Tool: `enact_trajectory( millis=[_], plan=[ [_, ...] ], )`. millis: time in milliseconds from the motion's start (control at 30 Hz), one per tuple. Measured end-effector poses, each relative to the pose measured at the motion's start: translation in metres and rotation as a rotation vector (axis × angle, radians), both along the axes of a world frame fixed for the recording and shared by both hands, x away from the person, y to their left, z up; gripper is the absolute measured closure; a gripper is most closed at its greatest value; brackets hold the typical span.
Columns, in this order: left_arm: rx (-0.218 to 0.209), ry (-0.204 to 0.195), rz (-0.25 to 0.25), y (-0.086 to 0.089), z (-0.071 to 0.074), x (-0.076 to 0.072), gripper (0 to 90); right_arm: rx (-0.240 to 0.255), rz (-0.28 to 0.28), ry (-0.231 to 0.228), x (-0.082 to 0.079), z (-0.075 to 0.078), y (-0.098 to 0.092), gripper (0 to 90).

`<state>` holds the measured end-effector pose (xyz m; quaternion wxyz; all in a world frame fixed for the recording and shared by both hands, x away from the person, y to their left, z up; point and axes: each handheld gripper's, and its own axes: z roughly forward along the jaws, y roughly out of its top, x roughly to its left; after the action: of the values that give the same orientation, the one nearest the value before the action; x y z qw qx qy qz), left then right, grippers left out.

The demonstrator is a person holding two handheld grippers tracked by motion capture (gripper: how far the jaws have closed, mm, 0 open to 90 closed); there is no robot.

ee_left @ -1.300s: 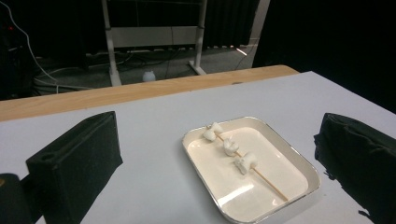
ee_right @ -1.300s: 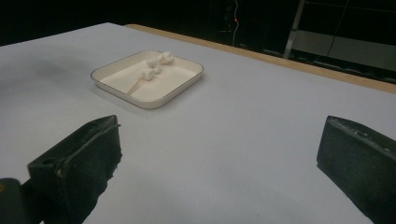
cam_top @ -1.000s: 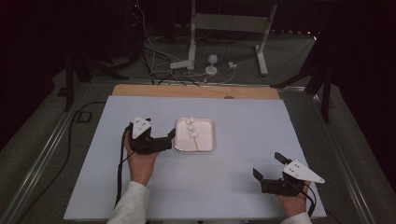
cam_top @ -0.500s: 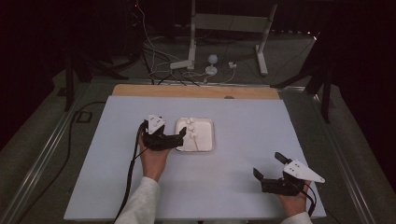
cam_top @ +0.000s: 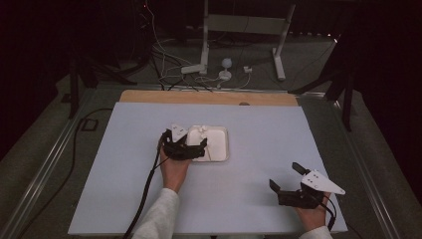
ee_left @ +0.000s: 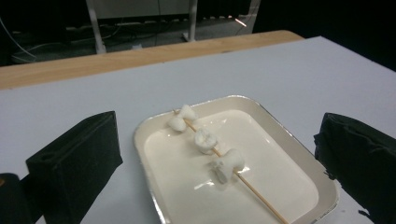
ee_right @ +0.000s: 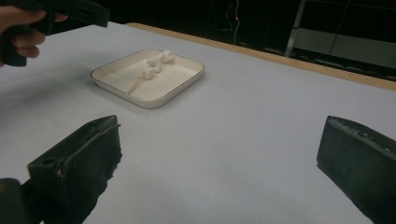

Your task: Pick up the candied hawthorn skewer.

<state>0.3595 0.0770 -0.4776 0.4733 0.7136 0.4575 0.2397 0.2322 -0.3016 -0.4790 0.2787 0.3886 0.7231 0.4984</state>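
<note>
Left gripper view: the left gripper [ee_left: 219, 158], jaws spread wide and empty, hovers over the shallow cream rectangular tray [ee_left: 299, 154] holding a wooden skewer of three white marshmallows [ee_left: 205, 140]; the right gripper [cam_top: 293, 181] rests wide open, well apart.

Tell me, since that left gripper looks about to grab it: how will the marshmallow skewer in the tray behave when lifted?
The skewer is a thin wooden stick, so probably light and stiff but snappable under a hard pinch. Its three marshmallows look soft and may squash or slide along it. Lying flat in the glossy tray, it could skid or roll when nudged.
</note>
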Motion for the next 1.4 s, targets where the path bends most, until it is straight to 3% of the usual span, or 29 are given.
enact_trajectory(
  millis=[400, 733, 867, 900, 967, 1000, 1033, 1067, 1100, 1167, 1400],
  plan=[
    [0.043, 0.099, -0.015, -0.027, -0.026, 0.009, 2.3, -0.001, 0.001, 0.000, 0.000, 0.000, 0.000, 0.0],
    [0.145, 0.188, -0.009, -0.042, -0.043, 0.013, 4.8, -0.001, 0.003, 0.001, 0.000, 0.000, 0.000, 0.0],
    [0.208, 0.216, -0.004, -0.044, -0.048, 0.014, 17.0, 0.000, 0.003, 0.001, 0.000, -0.001, 0.000, 0.0],
    [0.229, 0.242, 0.003, -0.043, -0.050, 0.015, 20.3, 0.001, 0.002, 0.002, 0.000, -0.001, 0.000, 0.0],
    [0.233, 0.244, 0.007, -0.042, -0.049, 0.015, 21.7, 0.001, 0.002, 0.002, 0.000, -0.001, 0.000, 0.0],
    [0.232, 0.246, -0.003, -0.042, -0.047, 0.015, 30.9, 0.000, 0.003, 0.001, 0.000, -0.001, 0.000, 0.0],
    [0.233, 0.246, -0.016, -0.041, -0.046, 0.014, 30.9, 0.000, 0.003, 0.001, 0.000, -0.001, 0.000, 0.0],
    [0.236, 0.246, -0.026, -0.040, -0.045, 0.014, 43.3, 0.001, 0.005, 0.002, 0.000, -0.001, 0.000, 0.0],
    [0.237, 0.249, -0.028, -0.039, -0.044, 0.014, 43.3, 0.001, 0.005, 0.002, 0.000, -0.001, 0.000, 0.0],
    [0.237, 0.257, -0.028, -0.036, -0.043, 0.015, 55.1, 0.000, 0.008, 0.002, 0.000, -0.001, 0.000, 0.0],
    [0.221, 0.291, -0.022, -0.028, -0.040, 0.017, 78.2, -0.004, 0.012, 0.006, 0.001, -0.001, 0.001, 0.0]
  ],
)
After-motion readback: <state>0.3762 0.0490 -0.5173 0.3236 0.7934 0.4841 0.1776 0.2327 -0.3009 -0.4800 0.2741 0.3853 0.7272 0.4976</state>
